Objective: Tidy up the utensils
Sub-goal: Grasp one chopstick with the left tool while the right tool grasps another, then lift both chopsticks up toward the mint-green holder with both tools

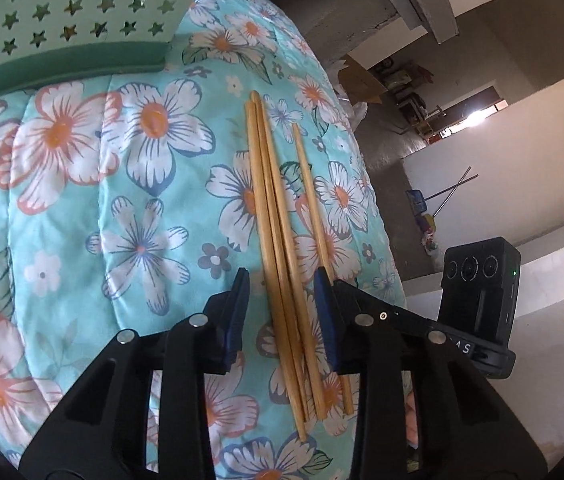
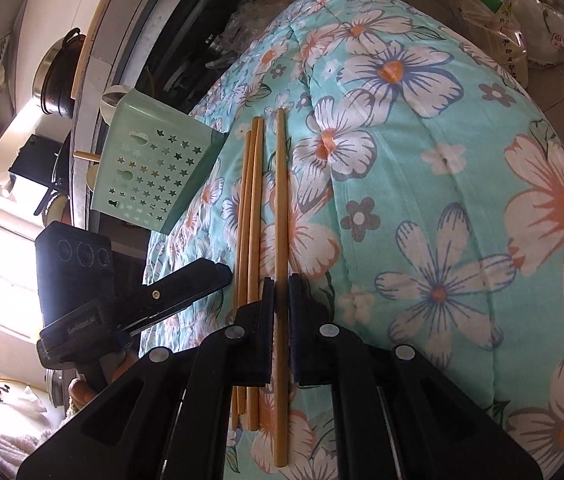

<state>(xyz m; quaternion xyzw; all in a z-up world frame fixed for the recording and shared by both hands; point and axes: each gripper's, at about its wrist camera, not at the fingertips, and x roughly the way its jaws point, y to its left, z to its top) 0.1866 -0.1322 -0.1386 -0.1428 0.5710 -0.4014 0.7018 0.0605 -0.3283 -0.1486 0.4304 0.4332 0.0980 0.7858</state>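
Four wooden chopsticks are lying lengthwise on a floral quilt (image 1: pixel 82 200) that is covering the work surface. The left gripper (image 1: pixel 282 312) is straddling a bundle of three chopsticks (image 1: pixel 270 216) with its jaws partly apart, a gap showing on each side, so the pads are not pressing on them. The right gripper (image 2: pixel 280 316) is holding its jaws narrow around a single chopstick (image 2: pixel 280 208) that is lying just beside the bundle, the pads pinching it near its lower part. A pale green basket (image 2: pixel 150 168) with star-shaped holes is sitting at the far edge of the quilt, well apart from the chopsticks.
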